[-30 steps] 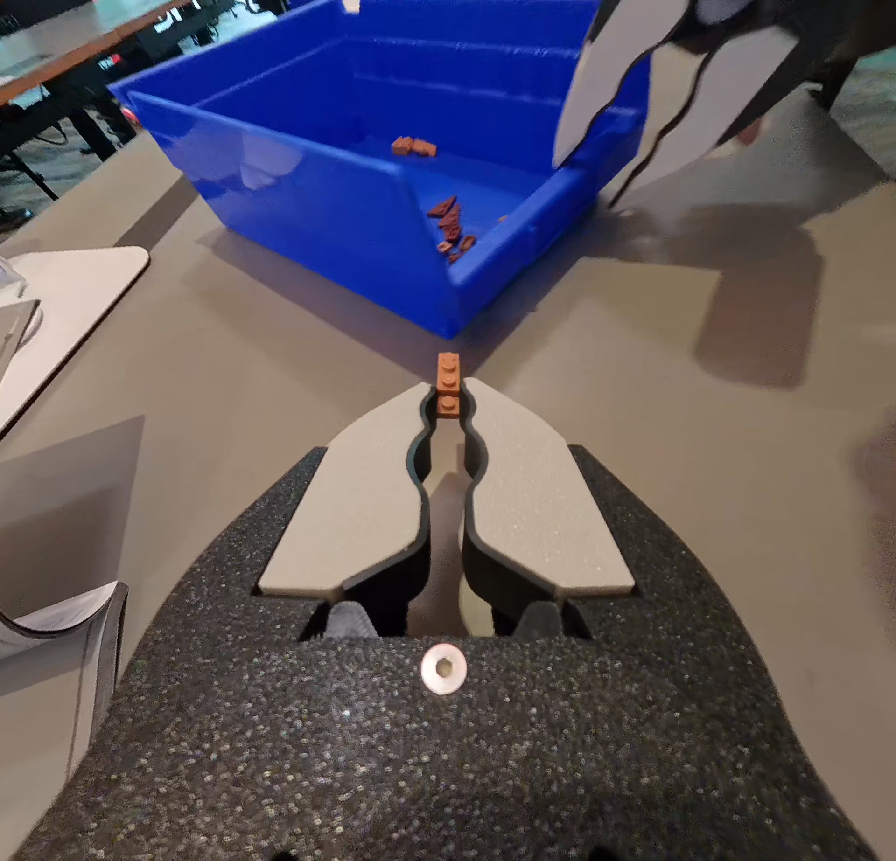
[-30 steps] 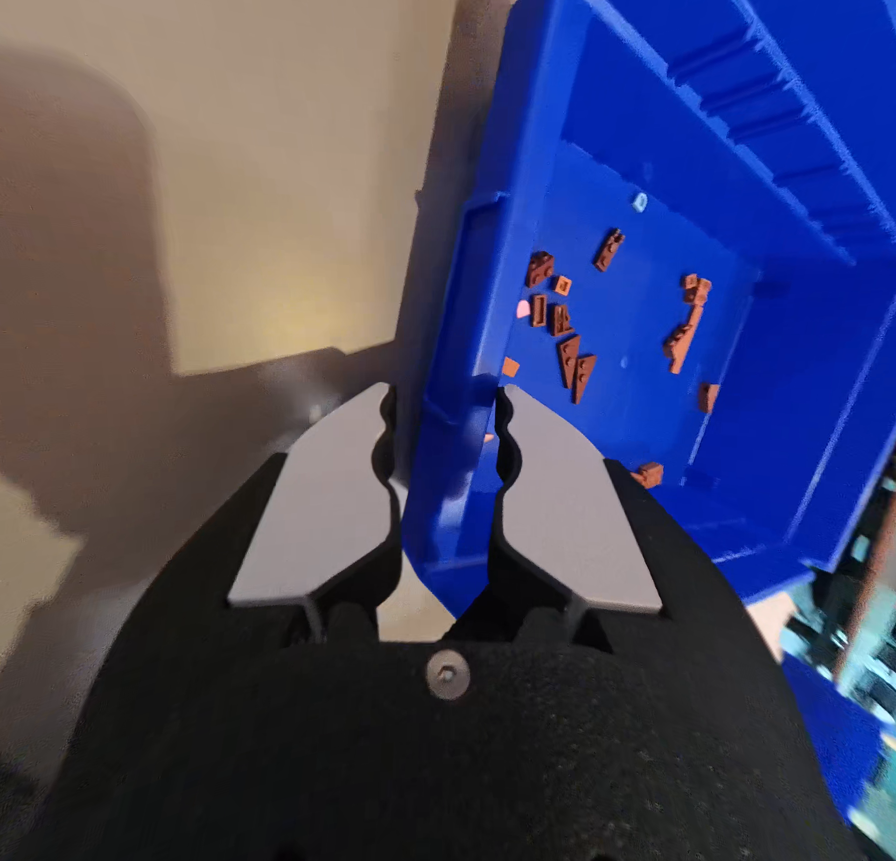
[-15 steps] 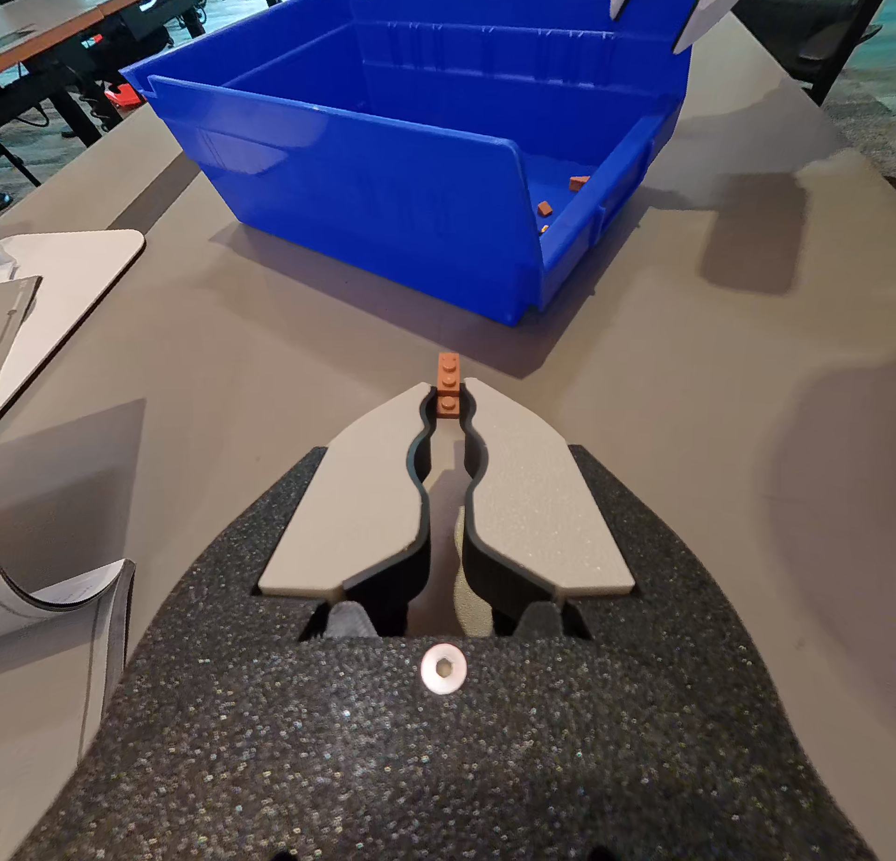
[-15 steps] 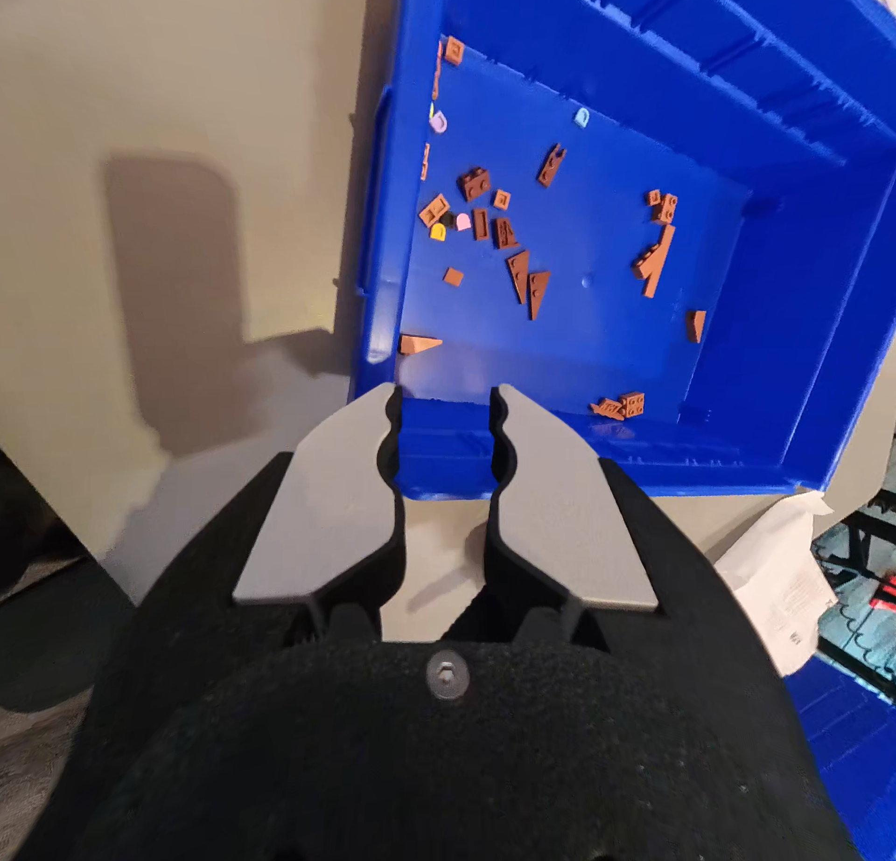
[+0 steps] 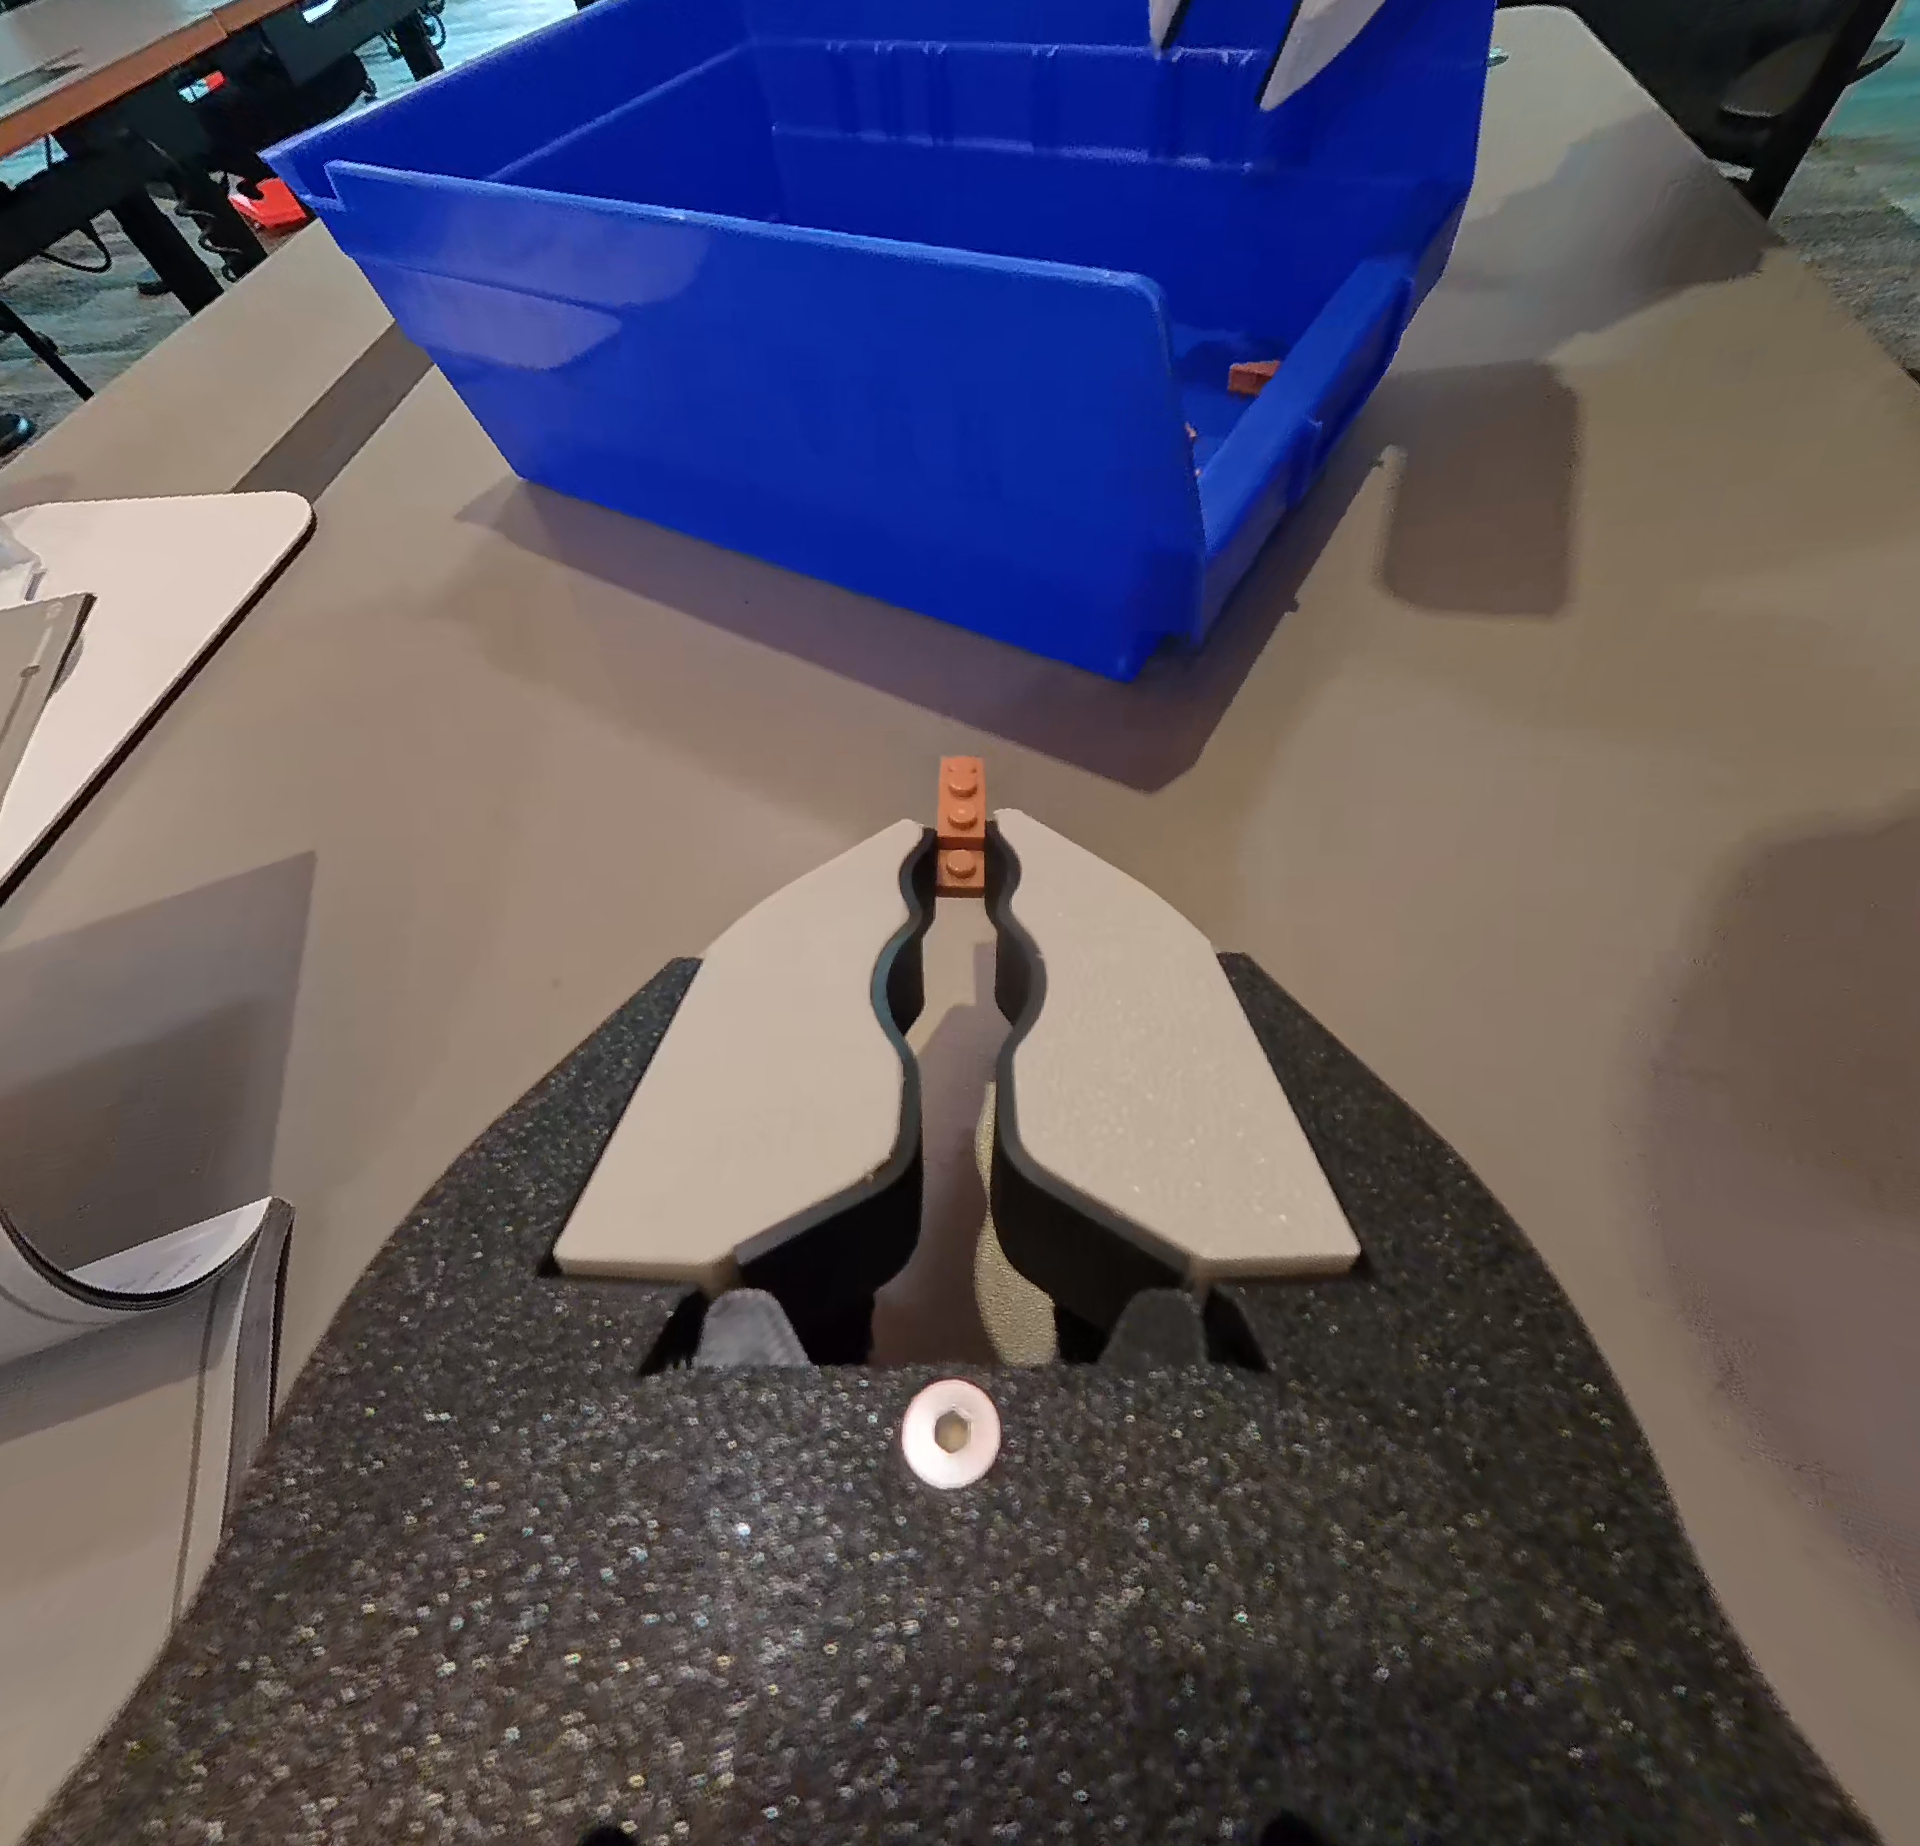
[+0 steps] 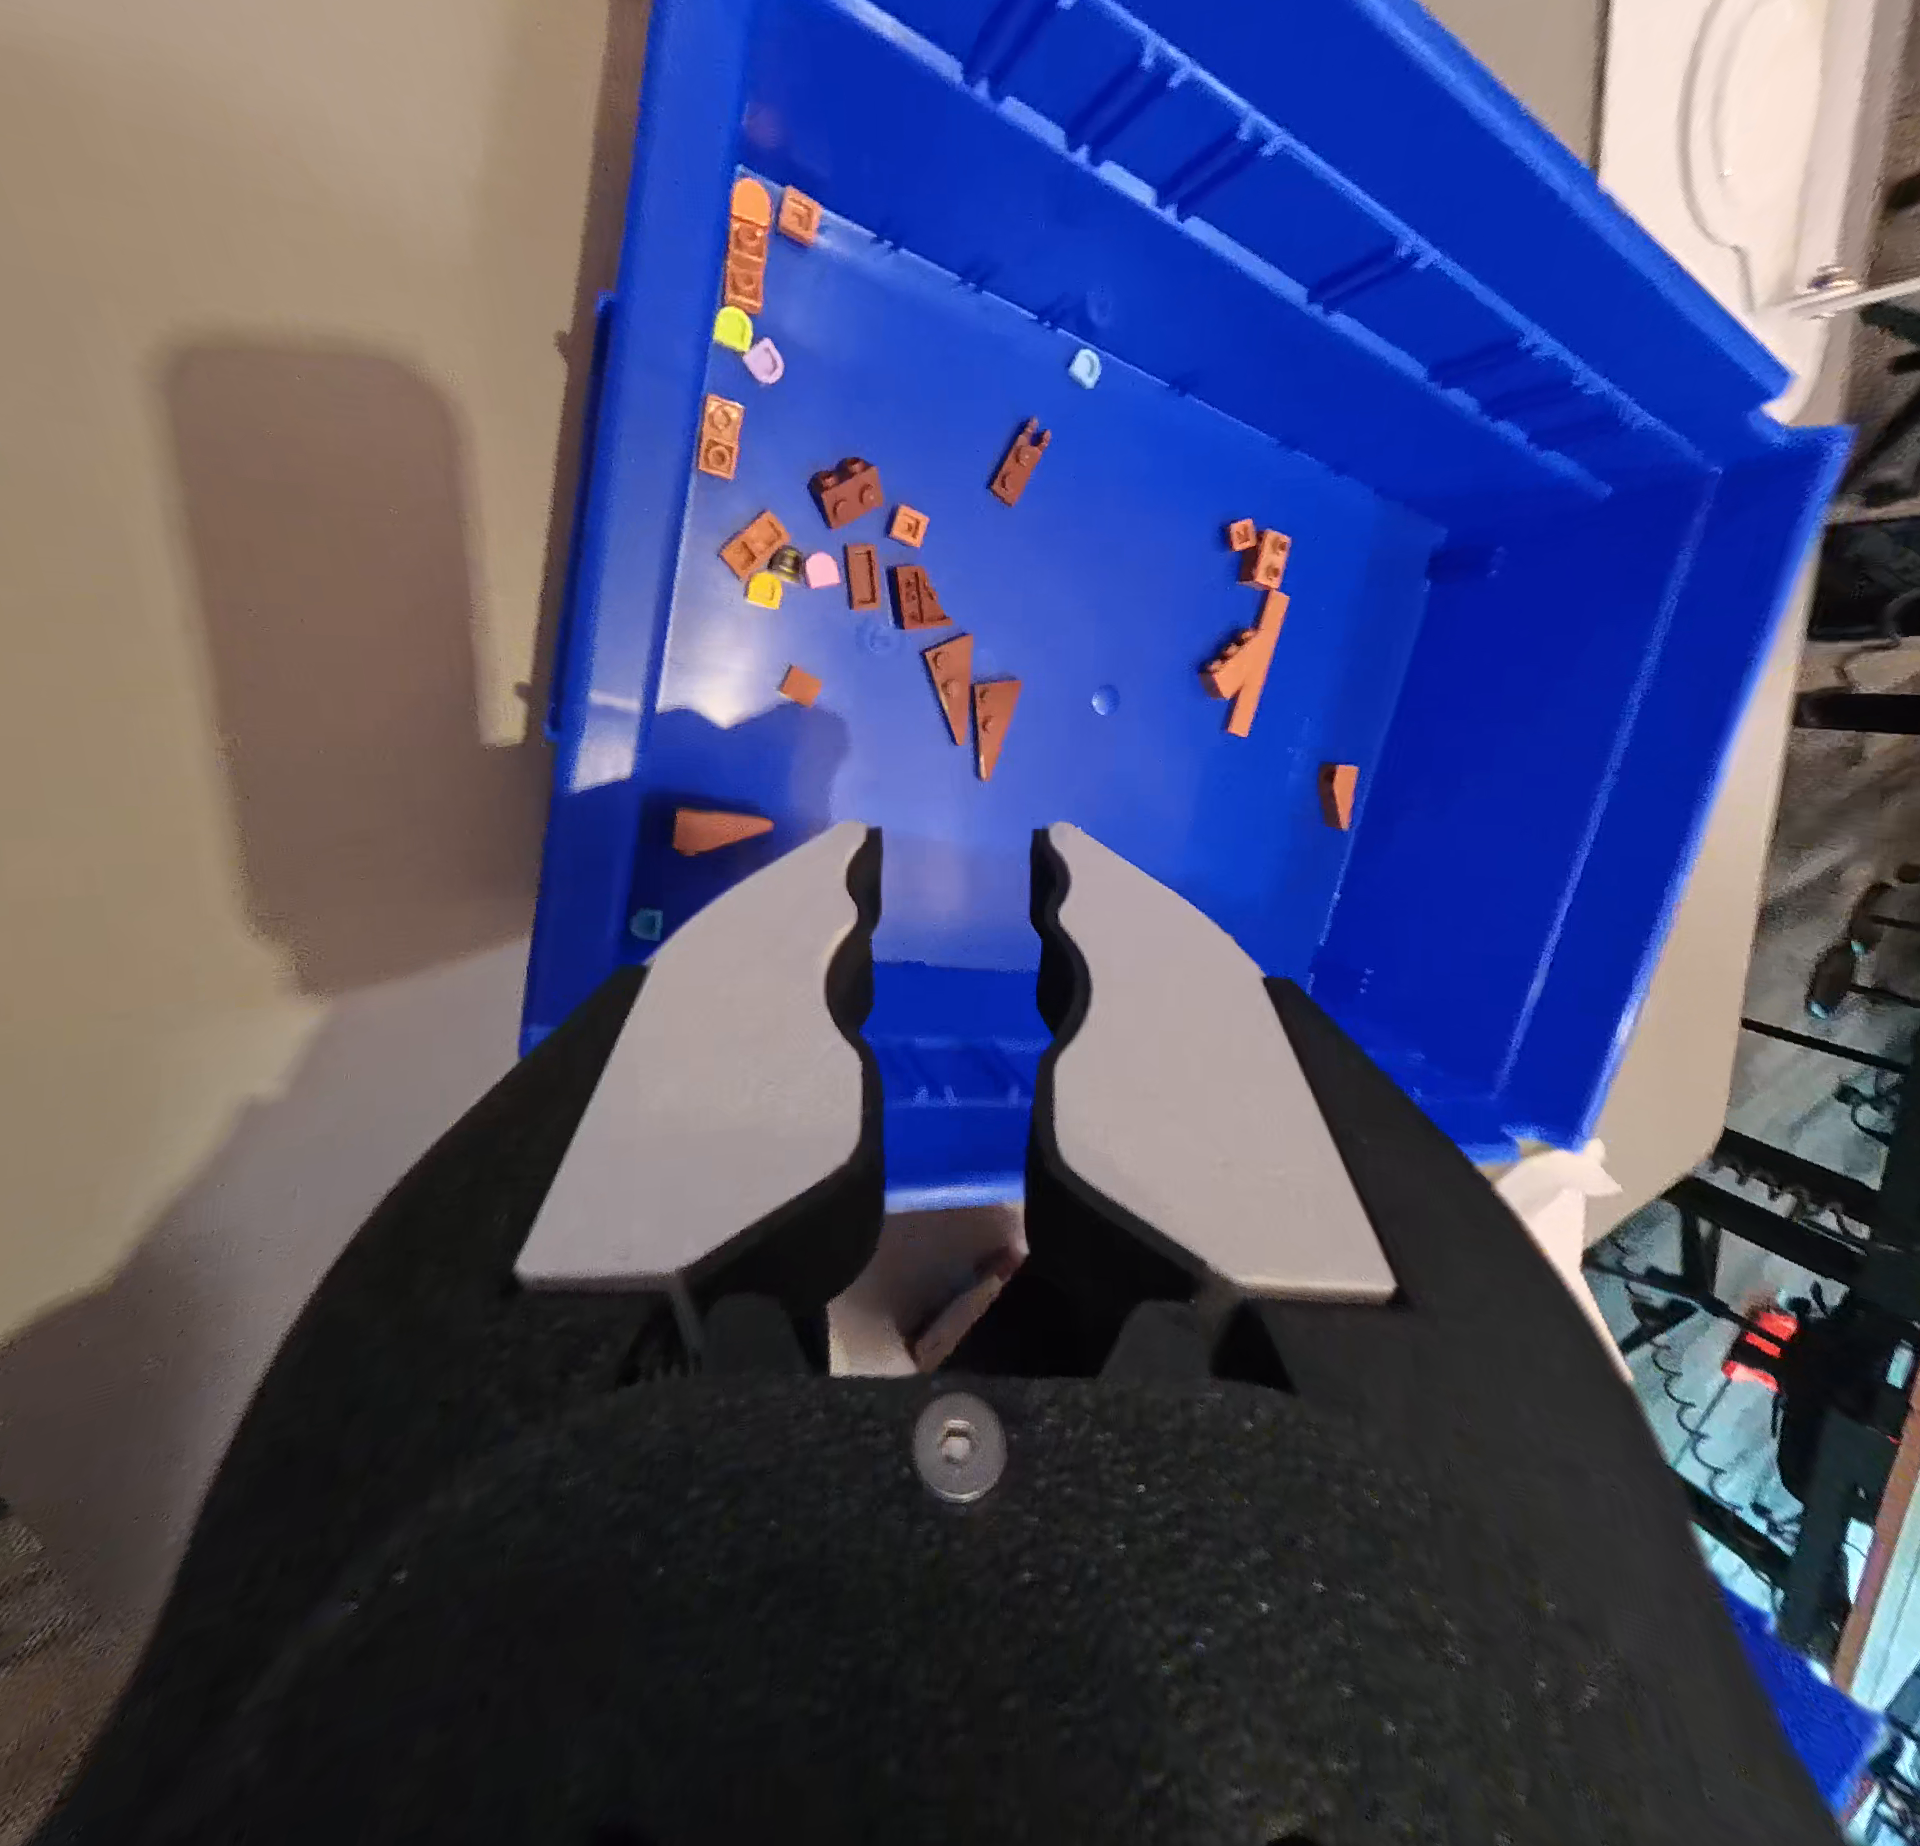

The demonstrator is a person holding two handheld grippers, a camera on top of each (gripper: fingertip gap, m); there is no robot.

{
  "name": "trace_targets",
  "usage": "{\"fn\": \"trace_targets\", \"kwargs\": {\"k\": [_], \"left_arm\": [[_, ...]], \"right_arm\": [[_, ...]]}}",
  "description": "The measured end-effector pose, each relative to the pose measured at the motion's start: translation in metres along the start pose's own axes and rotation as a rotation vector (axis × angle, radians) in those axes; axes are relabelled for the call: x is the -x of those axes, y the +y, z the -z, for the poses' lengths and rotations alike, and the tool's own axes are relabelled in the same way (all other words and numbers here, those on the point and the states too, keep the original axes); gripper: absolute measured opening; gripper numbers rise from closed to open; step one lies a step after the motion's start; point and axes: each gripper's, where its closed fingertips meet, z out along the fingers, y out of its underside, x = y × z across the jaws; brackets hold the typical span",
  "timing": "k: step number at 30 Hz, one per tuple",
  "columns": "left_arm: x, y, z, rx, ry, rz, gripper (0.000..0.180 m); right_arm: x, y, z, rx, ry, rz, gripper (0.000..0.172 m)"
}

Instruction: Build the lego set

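Note:
My left gripper (image 5: 961, 846) is shut on a small brown brick assembly (image 5: 961, 825), a narrow studded plate stacked on another, which sticks out past the fingertips above the grey table (image 5: 520, 778). A blue bin (image 5: 831, 414) stands just beyond it. My right gripper (image 6: 954, 840) is open with nothing between its pads, hovering over the near part of the blue bin (image 6: 1507, 861); its fingers (image 5: 1320, 20) also show in the left wrist view above the bin's far wall. Several brown bricks and wedge plates (image 6: 951, 695) lie on the bin floor, with a few small pastel tiles (image 6: 769, 362).
A white board (image 5: 135, 633) and a curled sheet (image 5: 125, 1318) lie on the table at left. Other desks and chairs (image 5: 208, 51) stand behind. White paper (image 6: 1558, 1204) lies by the bin's corner. A white object (image 6: 1756, 113) sits beyond the bin. One gripper's finger ends stand about 25 centimeters off the other's.
The bin has dropped from tilted to flat on the table. My right gripper let go of its wall, rose over the bin interior and narrowed its jaws. The left gripper keeps its hold, unmoved.

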Motion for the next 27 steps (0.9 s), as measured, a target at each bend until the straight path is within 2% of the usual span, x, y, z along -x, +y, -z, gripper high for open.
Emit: {"fn": "trace_targets", "kwargs": {"k": [4, 9, 12, 13, 15, 20, 23, 27], "left_arm": [[0.001, 0.000, 0.000, -0.004, -0.001, 0.008, 0.008], [0.001, 0.000, 0.000, -0.001, -0.002, 0.010, 0.008], [0.001, 0.000, -0.001, 0.003, -0.004, 0.008, 0.008], [0.001, 0.000, -0.001, 0.003, -0.004, 0.008, 0.008], [0.001, 0.000, -0.001, 0.001, -0.006, 0.007, 0.008], [0.001, 0.000, 0.000, -0.001, -0.002, 0.008, 0.008], [0.001, -0.001, 0.000, -0.006, 0.000, 0.012, 0.008], [0.002, -0.001, 0.001, -0.011, 0.004, 0.020, 0.008]], "right_arm": [[0.000, 0.007, 0.031, -0.030, 0.049, 0.020, 0.028], [0.012, 0.032, 0.055, 0.065, 0.069, 0.109, 0.028], [0.015, 0.039, 0.048, 0.106, 0.060, 0.136, 0.029], [0.015, 0.040, 0.044, 0.117, 0.067, 0.155, 0.020], [0.015, 0.033, 0.037, 0.108, 0.077, 0.207, 0.026], [0.040, 0.007, 0.021, 0.031, -0.046, 0.274, 0.026], [0.032, 0.005, 0.028, -0.001, -0.024, 0.251, 0.028], [0.015, 0.025, 0.051, -0.003, -0.004, 0.167, 0.030]]}}
